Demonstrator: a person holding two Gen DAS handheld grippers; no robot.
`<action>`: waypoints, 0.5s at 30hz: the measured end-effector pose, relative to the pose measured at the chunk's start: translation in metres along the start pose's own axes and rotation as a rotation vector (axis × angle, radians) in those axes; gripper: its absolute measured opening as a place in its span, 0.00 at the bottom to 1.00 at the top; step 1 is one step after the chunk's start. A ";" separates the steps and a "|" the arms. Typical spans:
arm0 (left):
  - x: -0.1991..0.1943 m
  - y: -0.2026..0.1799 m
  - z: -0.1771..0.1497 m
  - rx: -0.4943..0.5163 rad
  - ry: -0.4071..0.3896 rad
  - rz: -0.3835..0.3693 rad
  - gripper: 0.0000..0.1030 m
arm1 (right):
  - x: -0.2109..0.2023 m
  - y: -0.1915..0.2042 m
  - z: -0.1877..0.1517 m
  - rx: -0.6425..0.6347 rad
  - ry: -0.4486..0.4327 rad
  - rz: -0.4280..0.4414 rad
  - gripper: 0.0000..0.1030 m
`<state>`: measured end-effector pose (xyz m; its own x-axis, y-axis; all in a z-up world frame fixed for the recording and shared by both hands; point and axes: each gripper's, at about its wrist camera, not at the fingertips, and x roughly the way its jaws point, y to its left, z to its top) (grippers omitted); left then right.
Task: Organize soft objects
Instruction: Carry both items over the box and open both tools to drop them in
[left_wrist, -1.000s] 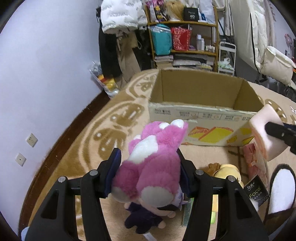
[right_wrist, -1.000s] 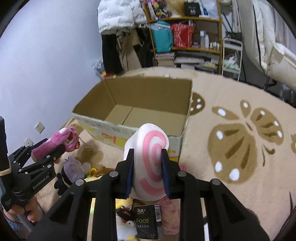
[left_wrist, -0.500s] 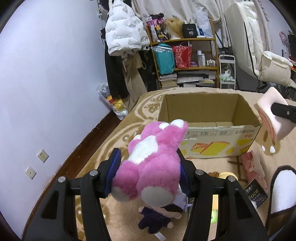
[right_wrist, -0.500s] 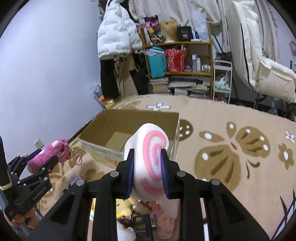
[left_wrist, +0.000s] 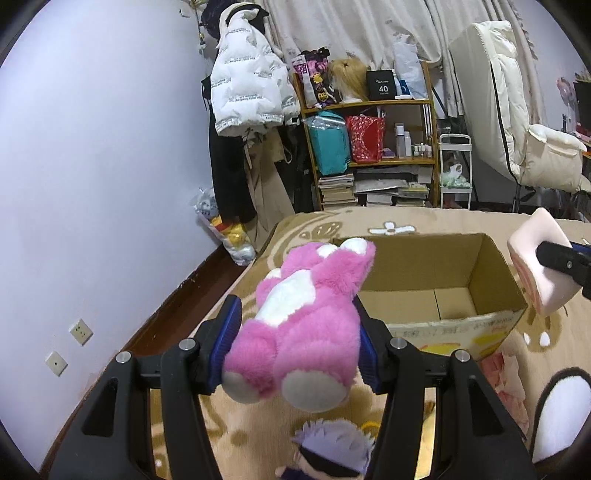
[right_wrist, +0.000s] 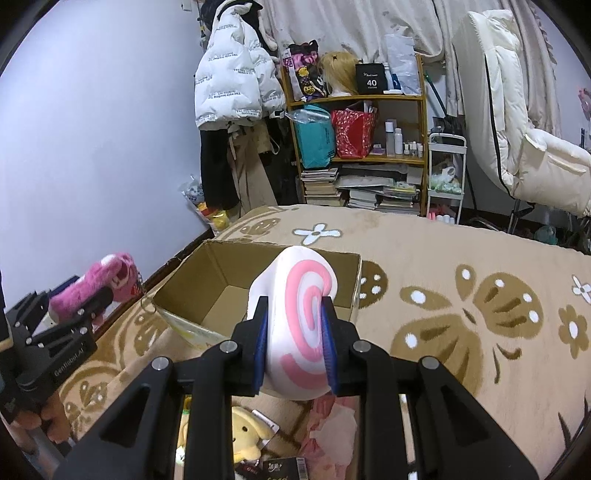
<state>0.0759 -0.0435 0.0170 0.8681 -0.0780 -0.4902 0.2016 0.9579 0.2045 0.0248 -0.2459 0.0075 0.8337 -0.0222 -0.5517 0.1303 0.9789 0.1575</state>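
- Left gripper (left_wrist: 295, 343): blue-padded fingers (left_wrist: 229, 334) pressed against both flanks of a pink-and-white plush bear (left_wrist: 303, 321), which is carried clear of the rug, its white-soled feet toward the camera and its head pointing forward.
- Right gripper (right_wrist: 295, 347): fingers (right_wrist: 260, 347) clamped on a white plush roll with a pink spiral (right_wrist: 299, 325), spiral face toward the camera, also held off the floor.
- Open cardboard box (left_wrist: 436, 284): stands on the rug ahead of and below both grippers, flaps up, bare interior showing; the bear's head overlaps its near-left corner in the left wrist view, and the roll overlaps its right wall in the right wrist view.
- Beige rug with brown butterfly and flower motifs (right_wrist: 461, 302): under the box and spreading to the right of the right gripper.
- Purple-haired doll (left_wrist: 332, 450): on the rug directly beneath the left gripper.
- Yellow plush (right_wrist: 247, 432) and a black "Face" tissue pack (right_wrist: 284, 469): on the rug beneath the right gripper.
- Wooden shelf unit (left_wrist: 369, 147) and a hanging white puffer jacket (left_wrist: 251, 92): against the far wall, well beyond the box.
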 end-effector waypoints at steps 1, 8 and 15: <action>0.002 0.000 0.003 0.000 -0.003 -0.001 0.54 | 0.003 0.000 0.002 -0.007 0.002 -0.003 0.26; 0.029 -0.007 0.022 0.005 -0.014 -0.014 0.54 | 0.024 -0.001 0.016 -0.026 0.001 -0.027 0.26; 0.060 -0.016 0.031 0.009 -0.003 -0.065 0.54 | 0.049 -0.007 0.022 -0.023 0.011 -0.060 0.26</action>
<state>0.1386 -0.0724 0.0107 0.8543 -0.1408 -0.5004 0.2615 0.9483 0.1797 0.0763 -0.2582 -0.0024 0.8189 -0.0788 -0.5685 0.1672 0.9803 0.1049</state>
